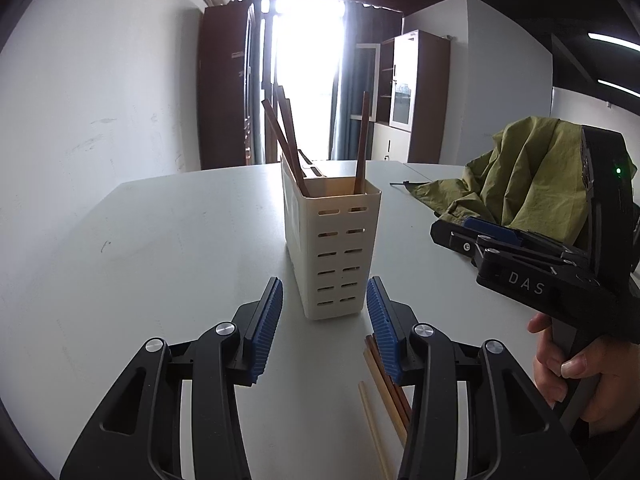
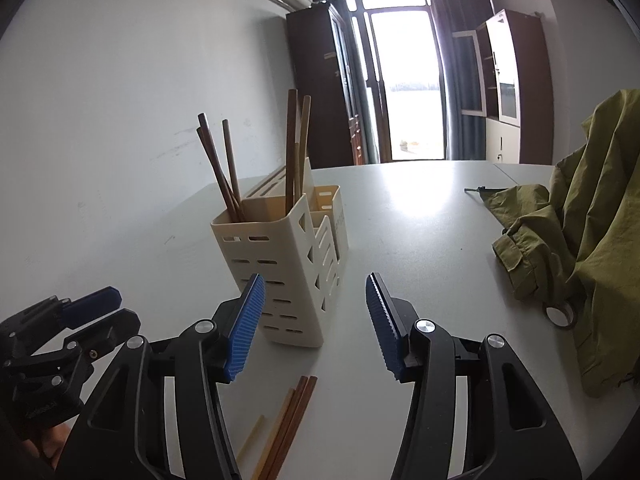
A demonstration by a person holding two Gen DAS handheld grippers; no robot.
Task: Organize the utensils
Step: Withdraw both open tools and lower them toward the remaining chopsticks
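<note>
- While both tools hang low over the white table (image 1: pixel 140 240), the cream utensil holder (image 1: pixel 336 248) stands upright in the middle of it, slotted front wall facing the cameras.
- Left gripper (image 1: pixel 325 320): jaws apart, nothing between the blue pads (image 1: pixel 266 328), released. The holder sits just beyond the fingertips, centred in the gap.
- Right gripper (image 2: pixel 316 320): also parted and empty-handed. From its own camera the holder's near corner shows behind its left pad, the rest of the holder off to the left.
- From the left wrist view, the right gripper comes in from the right edge with a person's hand (image 1: pixel 568 368) wrapped round its handle.
- Inside the holder: dark brown chopsticks (image 2: pixel 218 168) lean to the left in the front compartment, and two more sticks (image 2: pixel 296 144) stand nearly upright on the right side of it.
- Loose chopsticks (image 2: pixel 286 424) lie flat on the table in front of the holder, a mix of reddish-brown and pale ones; in the left view they run under the right finger.
- Off to the right, a crumpled olive-green jacket (image 2: pixel 580 232) is heaped on the table, well apart from the holder.
</note>
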